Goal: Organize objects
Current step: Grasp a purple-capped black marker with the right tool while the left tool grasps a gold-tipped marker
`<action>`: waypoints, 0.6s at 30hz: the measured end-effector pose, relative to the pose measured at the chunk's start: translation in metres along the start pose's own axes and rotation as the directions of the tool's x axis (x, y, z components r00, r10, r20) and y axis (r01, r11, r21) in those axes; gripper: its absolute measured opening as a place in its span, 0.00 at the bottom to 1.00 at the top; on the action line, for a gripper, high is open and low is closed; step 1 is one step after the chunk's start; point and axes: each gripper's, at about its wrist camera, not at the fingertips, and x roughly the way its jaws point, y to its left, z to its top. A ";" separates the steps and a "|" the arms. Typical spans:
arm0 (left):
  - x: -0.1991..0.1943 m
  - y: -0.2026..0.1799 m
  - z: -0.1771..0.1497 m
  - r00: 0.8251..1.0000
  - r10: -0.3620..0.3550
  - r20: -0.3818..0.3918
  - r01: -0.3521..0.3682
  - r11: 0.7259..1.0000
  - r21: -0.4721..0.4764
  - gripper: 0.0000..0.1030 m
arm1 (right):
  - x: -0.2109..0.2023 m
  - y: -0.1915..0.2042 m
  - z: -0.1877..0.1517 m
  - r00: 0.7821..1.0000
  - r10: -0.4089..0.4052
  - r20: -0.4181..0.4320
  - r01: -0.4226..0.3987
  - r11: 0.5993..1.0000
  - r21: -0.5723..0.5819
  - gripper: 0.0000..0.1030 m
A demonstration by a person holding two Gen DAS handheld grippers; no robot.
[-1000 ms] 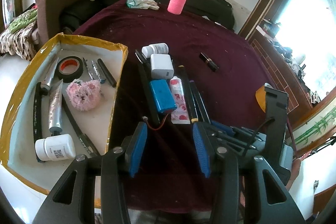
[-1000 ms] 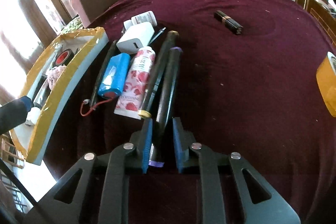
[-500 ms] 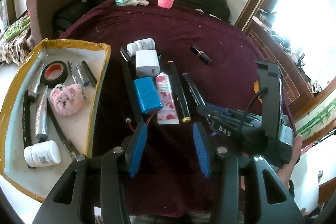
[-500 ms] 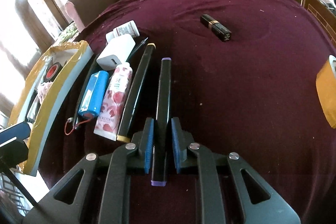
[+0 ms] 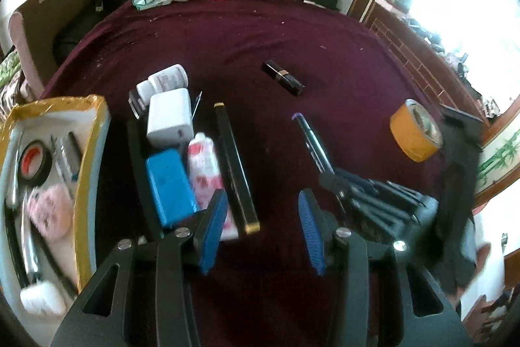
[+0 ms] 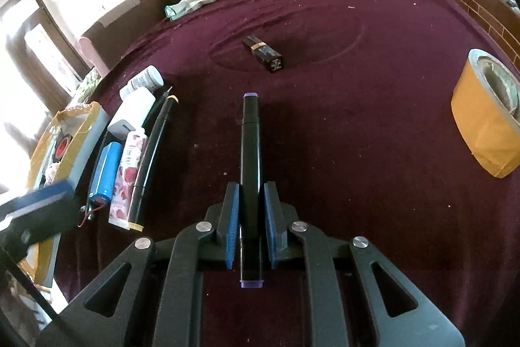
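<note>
Jaws of my right gripper (image 6: 250, 213) clamp the purple-capped marker (image 6: 249, 152) above the worktop's (image 6: 357, 135) middle, my left gripper (image 5: 260, 217) half-open and empty; gripped off-centre, it might pivot loose.

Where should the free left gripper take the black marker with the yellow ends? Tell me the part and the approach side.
Grip the yellow-ended marker mid-barrel, coming from above with the left gripper, jaws across its width. It lies flat, the pink tube close alongside, so one finger must slip between them.
</note>
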 end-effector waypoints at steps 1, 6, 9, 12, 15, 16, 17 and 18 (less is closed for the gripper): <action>0.007 0.000 0.004 1.000 -0.004 -0.014 0.004 1.000 -0.002 0.39 | 0.000 0.000 0.000 1.000 0.005 0.001 -0.005 1.000 0.001 0.12; 0.035 -0.003 0.017 0.997 0.021 -0.075 -0.021 1.000 -0.002 0.38 | -0.002 -0.005 0.000 1.000 0.023 0.015 -0.024 0.999 0.029 0.12; 0.052 -0.002 0.020 0.992 0.034 -0.119 -0.036 0.999 -0.012 0.37 | -0.001 -0.006 0.001 0.999 0.038 0.017 -0.038 0.999 0.031 0.12; 0.061 0.000 0.025 0.991 0.059 -0.124 -0.061 0.998 -0.017 0.37 | -0.001 -0.005 0.001 0.999 0.044 0.014 -0.044 0.999 0.024 0.12; 0.072 0.005 0.026 0.988 0.055 -0.147 -0.061 0.998 -0.032 0.32 | -0.001 -0.006 0.002 0.999 0.050 0.011 -0.051 0.998 0.026 0.12; 0.072 0.003 0.025 0.988 0.063 -0.144 -0.067 0.998 -0.020 0.31 | -0.001 -0.007 0.002 0.999 0.053 0.009 -0.053 0.998 0.028 0.12; 0.072 0.003 0.025 0.987 0.074 -0.142 -0.077 0.997 -0.015 0.26 | 0.000 -0.007 0.002 0.998 0.055 0.005 -0.055 0.998 0.031 0.12; 0.071 0.003 0.024 0.986 0.086 -0.140 -0.088 0.996 -0.012 0.23 | 0.000 -0.008 0.002 0.998 0.057 0.004 -0.057 0.998 0.034 0.12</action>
